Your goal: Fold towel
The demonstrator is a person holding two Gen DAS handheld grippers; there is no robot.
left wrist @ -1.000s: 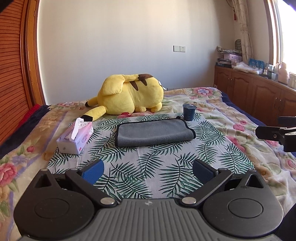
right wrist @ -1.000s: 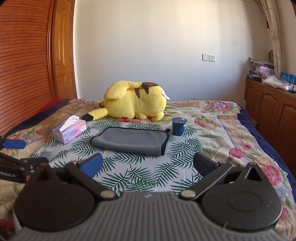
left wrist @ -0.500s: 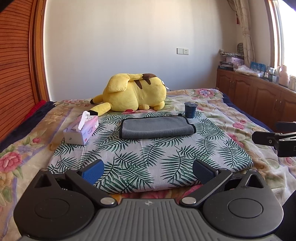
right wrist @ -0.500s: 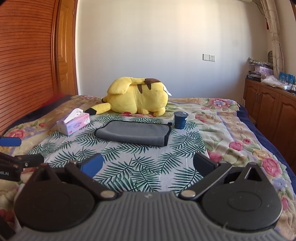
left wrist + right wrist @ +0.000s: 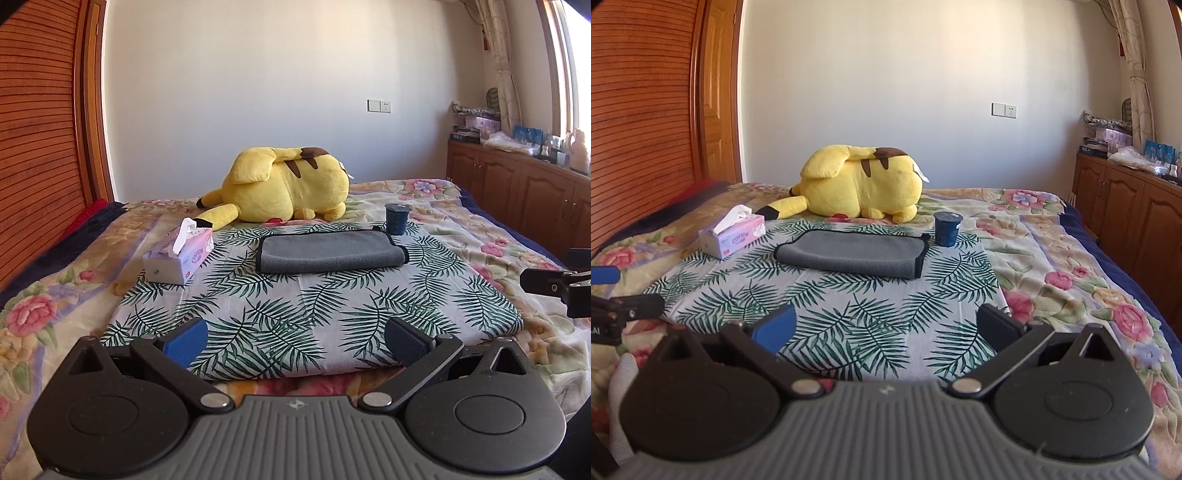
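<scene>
A grey towel [image 5: 328, 252] lies folded flat on a palm-leaf cloth [image 5: 306, 306] spread over the bed; it also shows in the right wrist view [image 5: 853, 254]. My left gripper [image 5: 295, 338] is open and empty, low over the cloth's near edge, well short of the towel. My right gripper [image 5: 884, 328] is open and empty too, likewise short of the towel. Each gripper shows at the edge of the other's view.
A pink tissue box [image 5: 181, 256] stands left of the towel. A dark blue cup [image 5: 397, 218] stands by its far right corner. A yellow plush toy [image 5: 284, 184] lies behind. Wooden cabinets [image 5: 517, 192] line the right wall, a wooden wardrobe [image 5: 40, 147] the left.
Both grippers have pulled back from the towel toward the near edge of the cloth; the towel now looks farther away. Both stay open and empty.
</scene>
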